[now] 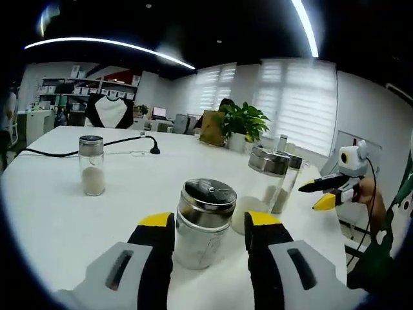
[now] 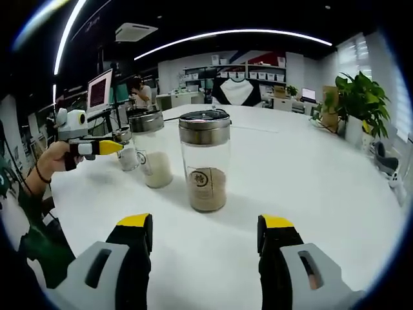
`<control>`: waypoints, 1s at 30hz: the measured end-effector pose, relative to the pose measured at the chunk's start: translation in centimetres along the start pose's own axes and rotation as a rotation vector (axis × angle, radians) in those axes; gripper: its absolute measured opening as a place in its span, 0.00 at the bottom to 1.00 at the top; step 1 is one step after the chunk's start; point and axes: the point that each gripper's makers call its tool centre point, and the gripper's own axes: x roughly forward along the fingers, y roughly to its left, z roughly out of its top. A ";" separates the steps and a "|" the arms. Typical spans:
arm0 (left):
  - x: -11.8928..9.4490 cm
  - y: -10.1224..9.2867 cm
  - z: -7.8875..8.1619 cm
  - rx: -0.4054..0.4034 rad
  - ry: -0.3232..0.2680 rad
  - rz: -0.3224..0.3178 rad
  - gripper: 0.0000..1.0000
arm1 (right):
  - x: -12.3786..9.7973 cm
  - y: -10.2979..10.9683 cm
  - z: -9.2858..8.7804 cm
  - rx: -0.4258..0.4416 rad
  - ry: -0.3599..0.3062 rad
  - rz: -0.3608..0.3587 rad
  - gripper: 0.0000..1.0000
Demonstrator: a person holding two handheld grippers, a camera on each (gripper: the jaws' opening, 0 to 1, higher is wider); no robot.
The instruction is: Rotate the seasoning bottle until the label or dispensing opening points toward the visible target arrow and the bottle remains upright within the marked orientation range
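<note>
Here both grippers [image 1: 210, 226] [image 2: 206, 232] gape, the left seemingly straddling an upright seasoning bottle [image 1: 203, 223].

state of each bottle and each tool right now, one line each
left tool: open, jaws either side of a steel-lidded bottle
steel-lidded bottle: upright, lid on
right tool: open, holding nothing
labelled bottle: upright, lid on, about a third full of brownish seasoning
far small bottle: upright, lid on, part full of white powder
</note>
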 end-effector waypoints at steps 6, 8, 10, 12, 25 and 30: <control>0.0 0.6 -0.1 -0.017 0.006 0.014 0.38 | 0.1 0.5 0.3 -0.008 -0.002 0.019 0.67; 0.0 0.5 -0.1 -0.028 0.008 0.006 0.38 | 0.1 0.5 0.4 -0.007 -0.005 0.021 0.67; 0.0 0.5 -0.1 -0.011 0.010 0.003 0.37 | 0.1 0.5 0.4 -0.008 -0.005 0.020 0.67; 0.0 0.4 -0.2 -0.010 0.009 0.001 0.37 | 0.2 0.5 0.4 -0.007 -0.004 0.021 0.67; 0.0 0.2 -0.2 0.015 0.016 -0.039 0.37 | 0.2 0.5 0.1 -0.002 0.000 0.020 0.67; -0.2 0.0 -0.3 0.046 0.030 -0.080 0.36 | 0.3 0.6 0.0 0.000 0.002 0.020 0.67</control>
